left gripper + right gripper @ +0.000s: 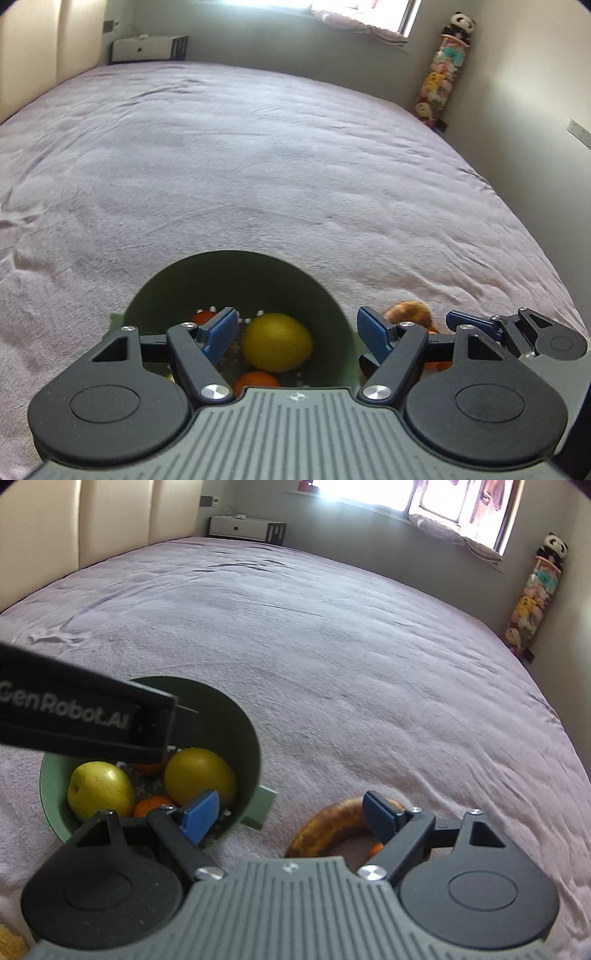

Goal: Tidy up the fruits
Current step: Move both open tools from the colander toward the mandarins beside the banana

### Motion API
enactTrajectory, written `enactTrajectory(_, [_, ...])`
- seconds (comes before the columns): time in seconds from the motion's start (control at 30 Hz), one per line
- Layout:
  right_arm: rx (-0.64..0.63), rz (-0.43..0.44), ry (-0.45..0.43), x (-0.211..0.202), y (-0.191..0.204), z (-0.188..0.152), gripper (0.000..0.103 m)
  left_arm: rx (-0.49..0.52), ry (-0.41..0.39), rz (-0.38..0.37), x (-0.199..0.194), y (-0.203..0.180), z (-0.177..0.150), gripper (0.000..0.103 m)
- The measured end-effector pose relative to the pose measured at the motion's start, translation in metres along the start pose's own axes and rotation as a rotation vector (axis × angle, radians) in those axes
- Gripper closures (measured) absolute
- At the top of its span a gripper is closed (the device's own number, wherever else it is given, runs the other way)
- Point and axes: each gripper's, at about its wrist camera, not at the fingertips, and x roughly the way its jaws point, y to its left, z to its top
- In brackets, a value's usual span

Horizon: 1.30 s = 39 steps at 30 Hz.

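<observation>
Left wrist view is looking down over the left gripper (297,332), whose blue-padded jaws are standing wide apart with nothing gripped between them. Behind and below the jaws, in the lower middle of the frame, a green bowl (236,273) is sitting on a pale lilac bedspread (258,166). A yellow round fruit (277,341) is lying in the bowl, showing through the gap between the fingers, with a small orange fruit (255,382) just below it and a red-orange one (202,317) peeking out behind the left pad. Just right of the bowl, part of a browned banana (408,312) is showing on the bedspread. At the lower right edge, the right gripper (491,325) is coming into view beside it.

Right wrist view is showing the right gripper (290,814) with its jaws also spread wide and holding nothing. The green bowl (240,716) is sitting at lower left, holding a yellow apple-like fruit (99,790), the yellow round fruit (199,775) and a small orange one (151,806). The left gripper's black body (74,716) is crossing above the bowl from the left edge. The curved banana (332,825) is lying on the bedspread at lower centre, right of the bowl and apart from it, partly behind the right finger, with a scrap of orange fruit (376,848) beside it. A stack of soft toys (532,602) is standing in the far right corner.
</observation>
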Motion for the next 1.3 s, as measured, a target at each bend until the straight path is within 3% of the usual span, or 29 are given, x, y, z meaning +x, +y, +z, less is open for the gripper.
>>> enactTrajectory(0.53, [0.234,-0.129,0.011,-0.049,-0.083,-0.052,0.022,0.150,-0.079,-0.125,-0.015,-0.063,-0.023,0.016])
enactTrajectory(0.77, [0.285,-0.144,-0.066,-0.065,-0.108,-0.081,0.029,0.238,-0.106,-0.158,-0.012,-0.091,-0.040,0.016])
enactTrajectory(1.07, [0.541,-0.173,0.097,-0.044,-0.150,-0.112,0.028,0.338,-0.076,-0.183,0.008,-0.114,-0.062,0.017])
enactTrajectory(1.3, [0.614,-0.131,0.128,-0.033,-0.159,-0.127,0.032,0.397,-0.040,-0.192,0.030,-0.127,-0.075,0.019])
